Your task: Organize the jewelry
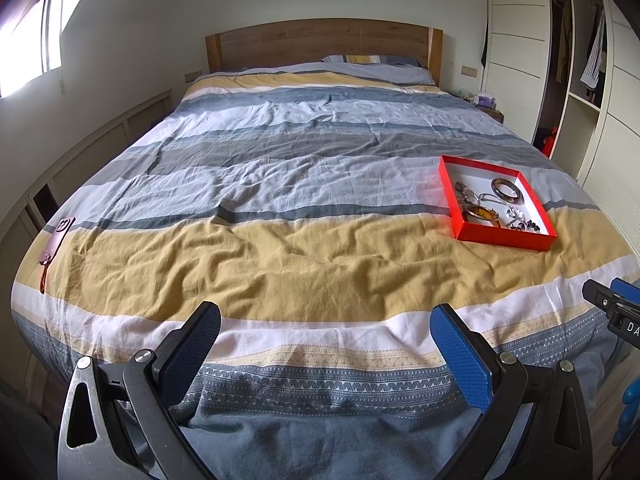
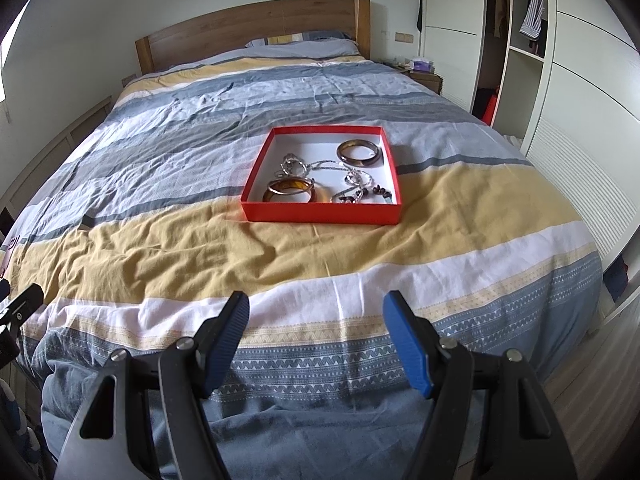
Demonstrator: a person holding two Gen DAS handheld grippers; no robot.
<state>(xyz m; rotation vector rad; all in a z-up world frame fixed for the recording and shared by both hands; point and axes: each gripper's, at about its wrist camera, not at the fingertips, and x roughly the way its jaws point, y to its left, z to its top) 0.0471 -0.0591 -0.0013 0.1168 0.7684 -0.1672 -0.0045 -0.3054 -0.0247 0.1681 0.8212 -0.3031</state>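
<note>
A shallow red box (image 2: 320, 213) with a white inside lies on the striped bed; it also shows in the left wrist view (image 1: 448, 196) at the right. In it lie a dark bangle (image 2: 359, 153), an amber bangle (image 2: 289, 191), silver chains (image 2: 298, 167) and dark beads (image 2: 372, 193). My right gripper (image 2: 316, 312) is open and empty, at the foot of the bed, well short of the box. My left gripper (image 1: 325, 322) is open and empty, left of the box. The right gripper's edge shows in the left wrist view (image 1: 612, 308).
The bed's quilt (image 1: 280, 208) is wrinkled, with a wooden headboard (image 1: 320, 42) at the far end. A pink phone with a strap (image 1: 60, 236) lies at the left edge. A white wardrobe (image 2: 560, 80) stands along the right side.
</note>
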